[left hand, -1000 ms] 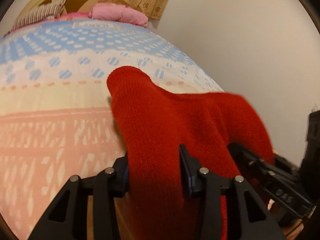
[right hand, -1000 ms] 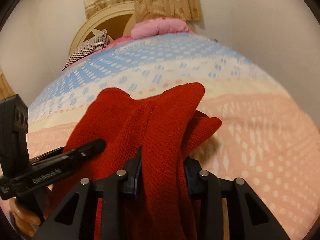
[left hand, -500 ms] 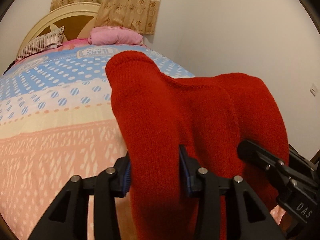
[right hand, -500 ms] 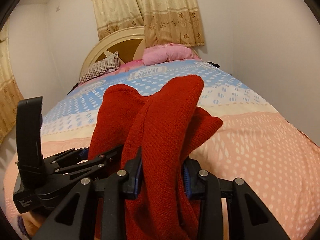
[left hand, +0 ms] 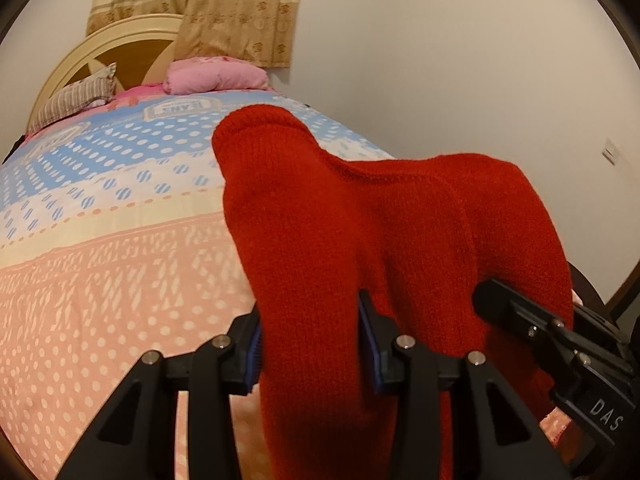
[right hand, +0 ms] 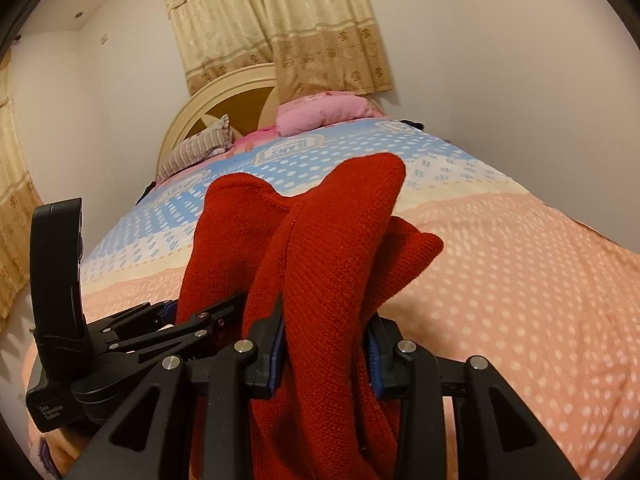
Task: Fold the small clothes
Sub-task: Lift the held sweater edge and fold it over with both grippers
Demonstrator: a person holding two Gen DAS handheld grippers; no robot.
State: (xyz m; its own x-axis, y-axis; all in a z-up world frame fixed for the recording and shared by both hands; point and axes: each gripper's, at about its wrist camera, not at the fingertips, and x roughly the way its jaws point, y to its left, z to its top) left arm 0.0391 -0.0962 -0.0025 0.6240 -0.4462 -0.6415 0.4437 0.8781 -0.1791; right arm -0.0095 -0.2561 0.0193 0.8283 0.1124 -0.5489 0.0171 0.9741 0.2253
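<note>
We are pinching the red knitted garment (left hand: 360,216) in both the left gripper (left hand: 310,344) and right gripper (right hand: 326,340), holding it above the near, pink-dotted end of the bedspread (right hand: 520,280).

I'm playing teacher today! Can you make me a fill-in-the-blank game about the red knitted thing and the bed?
1. The knitted garment is coloured ____.
2. The left gripper and right gripper are both shut on the ____.
3. The pillow beside the striped pillow is ____.
4. Behind the headboard hang ____.

Missing words: red; garment; pink; curtains
</note>
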